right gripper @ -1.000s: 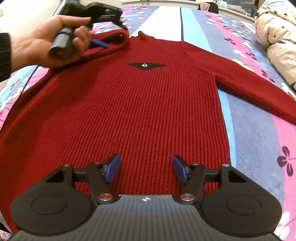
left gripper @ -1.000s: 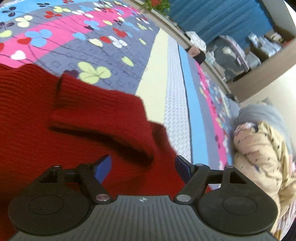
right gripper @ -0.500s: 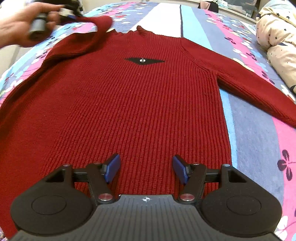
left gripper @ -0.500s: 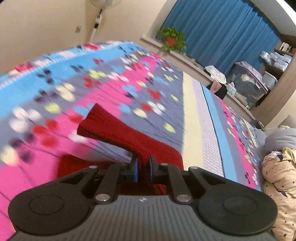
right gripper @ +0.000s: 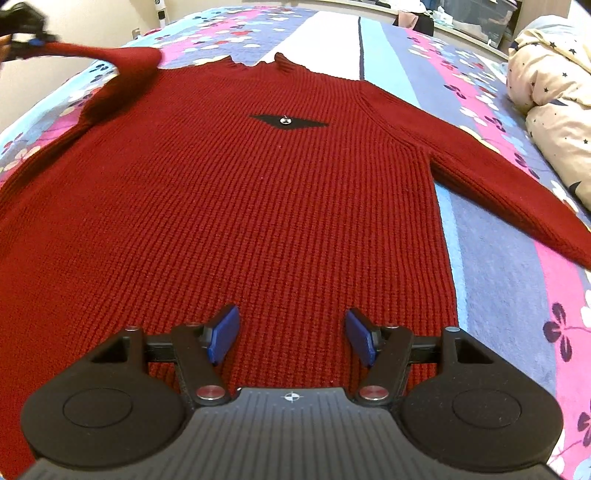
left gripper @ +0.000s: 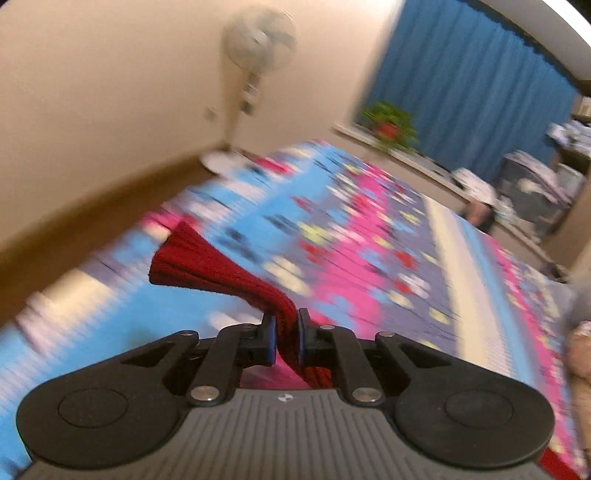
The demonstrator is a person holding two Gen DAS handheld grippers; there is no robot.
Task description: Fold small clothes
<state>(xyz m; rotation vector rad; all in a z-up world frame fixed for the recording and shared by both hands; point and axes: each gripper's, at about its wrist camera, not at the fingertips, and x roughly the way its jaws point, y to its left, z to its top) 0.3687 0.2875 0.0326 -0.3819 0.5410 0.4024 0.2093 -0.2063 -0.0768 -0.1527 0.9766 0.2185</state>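
A dark red knit sweater [right gripper: 258, 206] lies flat, front up, on the flowered bedspread [right gripper: 498, 258], with a black diamond patch and button on the chest. My left gripper [left gripper: 283, 338] is shut on the sweater's left sleeve [left gripper: 207, 266] and holds it lifted off the bed; it shows at the far upper left of the right wrist view [right gripper: 22, 29], with the sleeve [right gripper: 122, 62] stretched out. My right gripper [right gripper: 291, 338] is open and empty just above the sweater's lower hem. The other sleeve [right gripper: 509, 192] lies spread to the right.
A cream star-print duvet [right gripper: 550, 85] is bunched at the bed's right side. A standing fan [left gripper: 255, 59] is in the wall corner, a potted plant [left gripper: 388, 125] stands by blue curtains [left gripper: 472, 92], and storage boxes [left gripper: 532, 188] are beyond the bed's far end.
My left gripper shut on the sleeve, lifted it and pulled it outward to the left, away from the sweater's body. My right gripper has stayed open in place.
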